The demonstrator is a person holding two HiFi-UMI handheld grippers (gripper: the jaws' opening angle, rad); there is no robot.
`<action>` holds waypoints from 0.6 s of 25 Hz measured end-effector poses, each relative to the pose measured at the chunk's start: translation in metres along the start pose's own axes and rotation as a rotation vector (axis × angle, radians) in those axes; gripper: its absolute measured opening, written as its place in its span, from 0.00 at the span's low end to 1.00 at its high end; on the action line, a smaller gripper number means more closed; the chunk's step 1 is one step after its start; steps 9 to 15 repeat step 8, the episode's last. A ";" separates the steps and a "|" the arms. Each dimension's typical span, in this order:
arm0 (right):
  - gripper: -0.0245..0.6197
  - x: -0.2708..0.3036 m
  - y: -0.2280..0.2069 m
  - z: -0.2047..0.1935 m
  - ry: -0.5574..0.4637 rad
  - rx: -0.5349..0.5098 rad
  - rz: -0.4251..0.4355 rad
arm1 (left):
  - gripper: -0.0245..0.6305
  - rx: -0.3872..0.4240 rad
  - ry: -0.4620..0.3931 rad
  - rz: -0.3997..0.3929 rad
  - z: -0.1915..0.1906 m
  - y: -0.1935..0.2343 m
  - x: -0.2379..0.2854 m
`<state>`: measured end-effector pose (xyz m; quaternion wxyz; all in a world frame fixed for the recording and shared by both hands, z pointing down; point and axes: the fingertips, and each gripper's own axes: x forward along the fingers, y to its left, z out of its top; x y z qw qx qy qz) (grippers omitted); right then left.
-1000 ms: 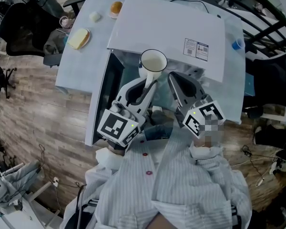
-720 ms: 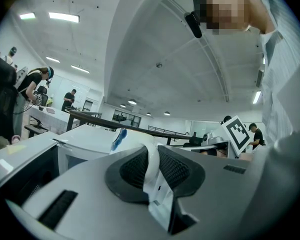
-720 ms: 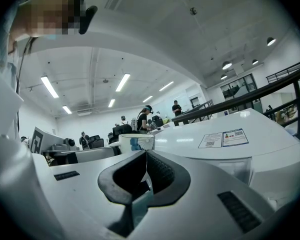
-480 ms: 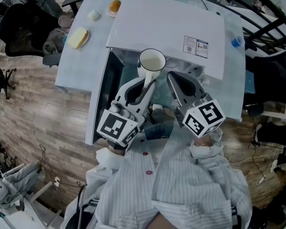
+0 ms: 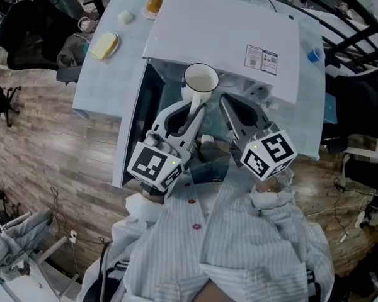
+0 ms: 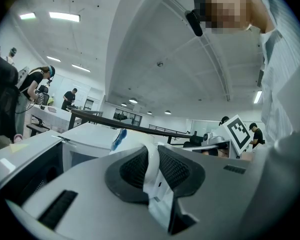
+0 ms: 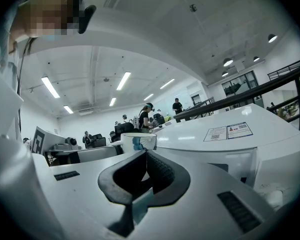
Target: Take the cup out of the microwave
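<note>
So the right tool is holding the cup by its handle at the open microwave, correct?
Not quite: it is the left tool that holds the cup by its handle at the open microwave. The head view shows it.

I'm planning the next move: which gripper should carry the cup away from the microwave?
Left. The left gripper is clamped on the handle of the cup; the right gripper sits shut and empty beside it.

Print on the sticker (image 5: pixel 260 58), at two o'clock on the microwave (image 5: pixel 208 30), is unreadably small; the blue thing (image 5: pixel 313 56) beside it is unclear.
</note>
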<state>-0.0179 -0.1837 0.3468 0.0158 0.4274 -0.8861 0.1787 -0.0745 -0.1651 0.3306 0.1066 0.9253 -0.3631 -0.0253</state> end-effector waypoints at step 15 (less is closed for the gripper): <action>0.09 0.000 0.001 -0.003 0.010 -0.001 -0.001 | 0.14 -0.008 0.009 0.012 -0.004 0.004 -0.003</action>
